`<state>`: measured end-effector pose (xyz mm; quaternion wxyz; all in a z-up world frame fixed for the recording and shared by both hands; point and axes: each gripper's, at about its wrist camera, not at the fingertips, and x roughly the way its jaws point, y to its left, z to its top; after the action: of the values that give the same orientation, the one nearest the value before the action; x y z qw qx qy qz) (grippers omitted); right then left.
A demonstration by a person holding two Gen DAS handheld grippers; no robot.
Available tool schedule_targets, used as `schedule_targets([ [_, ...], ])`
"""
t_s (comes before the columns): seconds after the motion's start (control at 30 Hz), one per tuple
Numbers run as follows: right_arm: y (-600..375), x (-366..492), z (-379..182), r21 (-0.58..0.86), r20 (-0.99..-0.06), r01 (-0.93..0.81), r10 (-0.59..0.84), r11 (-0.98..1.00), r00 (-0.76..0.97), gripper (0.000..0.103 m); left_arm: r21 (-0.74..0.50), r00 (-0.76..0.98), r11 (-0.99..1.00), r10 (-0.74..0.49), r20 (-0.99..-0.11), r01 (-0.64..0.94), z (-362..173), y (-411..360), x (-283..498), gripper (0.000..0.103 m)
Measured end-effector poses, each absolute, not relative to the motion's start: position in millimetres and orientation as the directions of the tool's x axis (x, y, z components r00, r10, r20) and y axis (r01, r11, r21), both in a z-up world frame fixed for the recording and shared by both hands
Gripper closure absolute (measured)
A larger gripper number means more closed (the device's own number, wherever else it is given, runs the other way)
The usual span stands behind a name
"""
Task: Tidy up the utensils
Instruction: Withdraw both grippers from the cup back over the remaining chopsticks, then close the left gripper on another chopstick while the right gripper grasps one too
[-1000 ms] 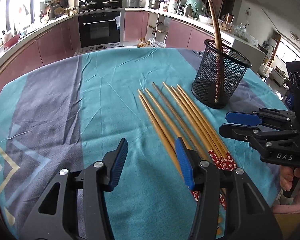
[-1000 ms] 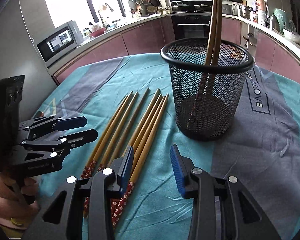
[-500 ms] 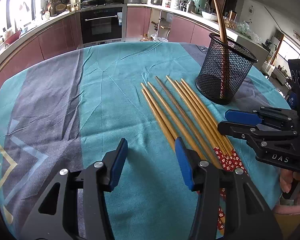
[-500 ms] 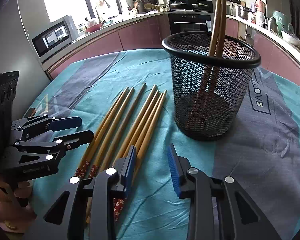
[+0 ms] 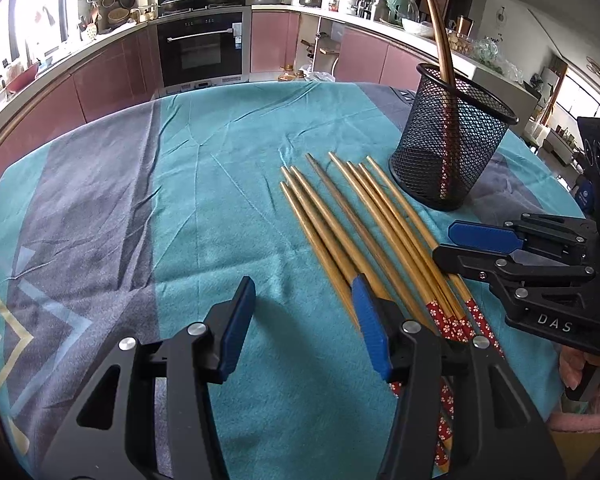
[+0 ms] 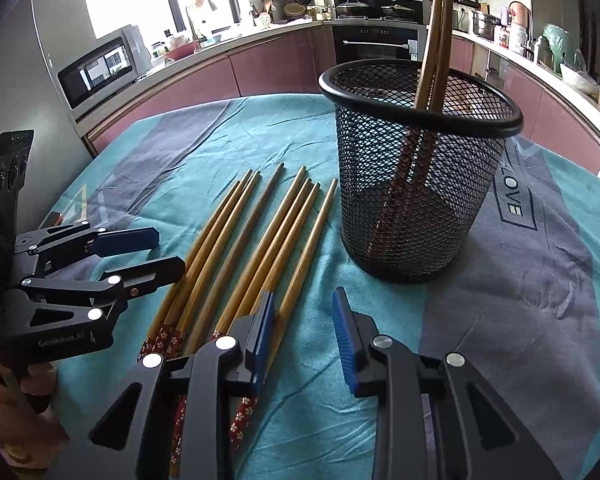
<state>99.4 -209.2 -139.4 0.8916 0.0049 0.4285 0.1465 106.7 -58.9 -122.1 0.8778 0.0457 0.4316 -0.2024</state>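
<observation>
Two chopsticks (image 6: 432, 64) stand in the mesh cup (image 6: 420, 200); apparently eight (image 6: 260, 248) await on the desk (image 5: 180, 200). Left tongs (image 5: 304, 328) spread, right tongs (image 6: 304, 340) closing, both empty.

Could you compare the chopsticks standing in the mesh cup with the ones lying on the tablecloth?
The chopsticks in the mesh cup stand nearly upright, leaning on the rim; the loose chopsticks lie flat, side by side. The cup holds two; the tablecloth has several more. Those in the cup look darker brown, the loose ones lighter and golden. Both have red flowered handle ends.
</observation>
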Motion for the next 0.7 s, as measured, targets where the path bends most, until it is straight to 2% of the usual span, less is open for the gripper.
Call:
schedule_targets([
  [0.4, -208.1, 106.6, -140.7, 0.130, -0.764, -0.249, 0.257, 0.960, 0.592, 0.079, -0.036, 0.551, 0.923, -0.259, -0.793, 0.383, -125.7, -64.2, 115.4, 0.061],
  [0.47, -207.8, 107.8, -140.9, 0.133, -0.764, -0.247, 0.258, 0.960, 0.591, 0.083, -0.035, 0.552, 0.924, -0.257, -0.793, 0.380, -125.5, -64.2, 116.3, 0.065],
  [0.6, -209.6, 111.8, -140.9, 0.147, -0.763, -0.239, 0.264, 0.960, 0.590, 0.090, -0.056, 0.543, 0.925, -0.268, -0.796, 0.375, -124.5, -62.9, 122.1, 0.084],
  [0.7, -211.8, 112.5, -141.1, 0.162, -0.761, -0.233, 0.271, 0.959, 0.589, 0.092, -0.075, 0.538, 0.927, -0.278, -0.796, 0.367, -124.6, -61.9, 124.5, 0.088],
])
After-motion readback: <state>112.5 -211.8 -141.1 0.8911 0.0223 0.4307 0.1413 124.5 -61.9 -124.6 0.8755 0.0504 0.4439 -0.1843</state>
